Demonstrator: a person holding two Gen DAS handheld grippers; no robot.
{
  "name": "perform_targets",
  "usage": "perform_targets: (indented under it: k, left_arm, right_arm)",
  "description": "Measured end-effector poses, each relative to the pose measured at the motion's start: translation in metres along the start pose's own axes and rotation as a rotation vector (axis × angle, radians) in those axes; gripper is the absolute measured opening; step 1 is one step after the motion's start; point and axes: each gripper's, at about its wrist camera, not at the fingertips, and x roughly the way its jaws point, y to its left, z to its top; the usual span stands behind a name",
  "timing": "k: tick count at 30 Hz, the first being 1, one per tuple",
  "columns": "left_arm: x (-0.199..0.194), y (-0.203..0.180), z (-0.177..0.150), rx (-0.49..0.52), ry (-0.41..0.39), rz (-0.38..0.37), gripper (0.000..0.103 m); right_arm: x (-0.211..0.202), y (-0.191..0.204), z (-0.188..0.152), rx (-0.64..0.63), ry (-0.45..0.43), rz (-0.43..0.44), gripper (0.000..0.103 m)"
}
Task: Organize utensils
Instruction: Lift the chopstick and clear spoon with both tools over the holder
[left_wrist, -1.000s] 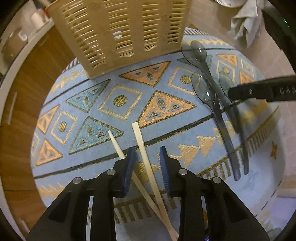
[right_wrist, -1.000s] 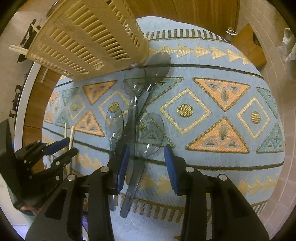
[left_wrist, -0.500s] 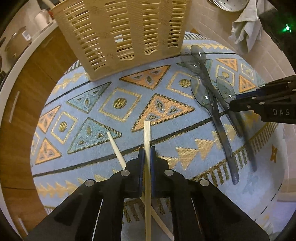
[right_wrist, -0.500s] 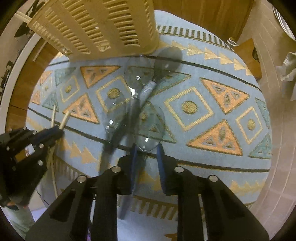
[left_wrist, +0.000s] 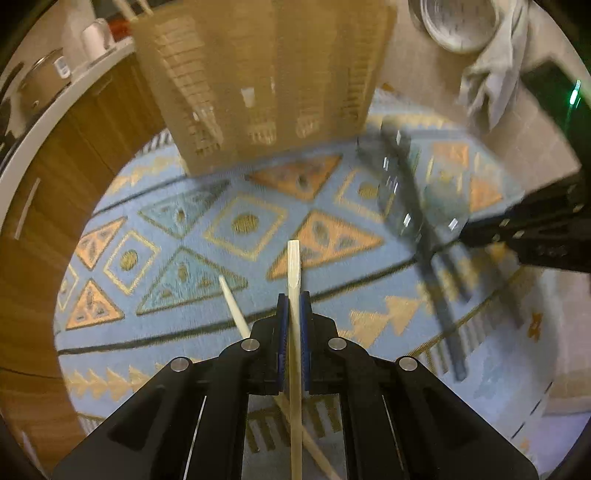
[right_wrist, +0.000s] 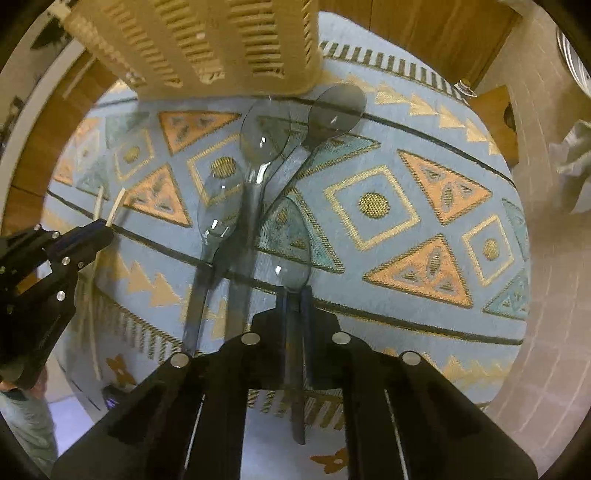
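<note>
My left gripper (left_wrist: 293, 301) is shut on a pale wooden chopstick (left_wrist: 294, 266) and holds it above the patterned blue mat (left_wrist: 207, 236). A second chopstick (left_wrist: 232, 304) lies on the mat just left of it. My right gripper (right_wrist: 293, 295) is shut on the handle of a clear grey plastic spoon (right_wrist: 291, 243). Three more grey spoons (right_wrist: 258, 136) lie on the mat beyond it, bowls toward the cream slotted utensil basket (right_wrist: 207, 44), which also shows in the left wrist view (left_wrist: 266, 81). The left gripper shows at the left of the right wrist view (right_wrist: 70, 247).
A round wooden table (left_wrist: 48, 206) lies under the mat. A grey cloth (left_wrist: 491, 77) and a metal plate (left_wrist: 458, 22) sit at the back right. A white counter with a pot (left_wrist: 40, 85) stands at the left. A brown block (right_wrist: 491, 118) lies beyond the mat.
Both grippers went from open to shut, the left on a chopstick, the right on a spoon handle. The left gripper has since lifted the chopstick off the mat.
</note>
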Motion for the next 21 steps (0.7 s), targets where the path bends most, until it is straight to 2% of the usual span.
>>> perform_targets:
  k: [4, 12, 13, 17, 21]
  left_arm:
    - [-0.035, 0.015, 0.002, -0.067, -0.151, -0.085, 0.004]
    - [-0.107, 0.014, 0.017, -0.113, -0.449, -0.103, 0.004]
    - [-0.119, 0.015, 0.021, -0.121, -0.493, -0.105, 0.004]
    - [-0.167, 0.021, 0.038, -0.16, -0.688, -0.099, 0.004]
    - [-0.193, 0.024, 0.06, -0.199, -0.845, -0.094, 0.004]
  right_arm:
    - [-0.023, -0.01, -0.01, -0.006, -0.094, 0.125, 0.002]
    - [-0.092, 0.004, -0.022, -0.096, -0.368, 0.271, 0.002]
    - [-0.107, 0.007, -0.023, -0.113, -0.427, 0.29, 0.002]
    - [-0.149, 0.025, -0.016, -0.147, -0.586, 0.327, 0.001]
    - [-0.184, 0.037, 0.002, -0.164, -0.732, 0.332, 0.002]
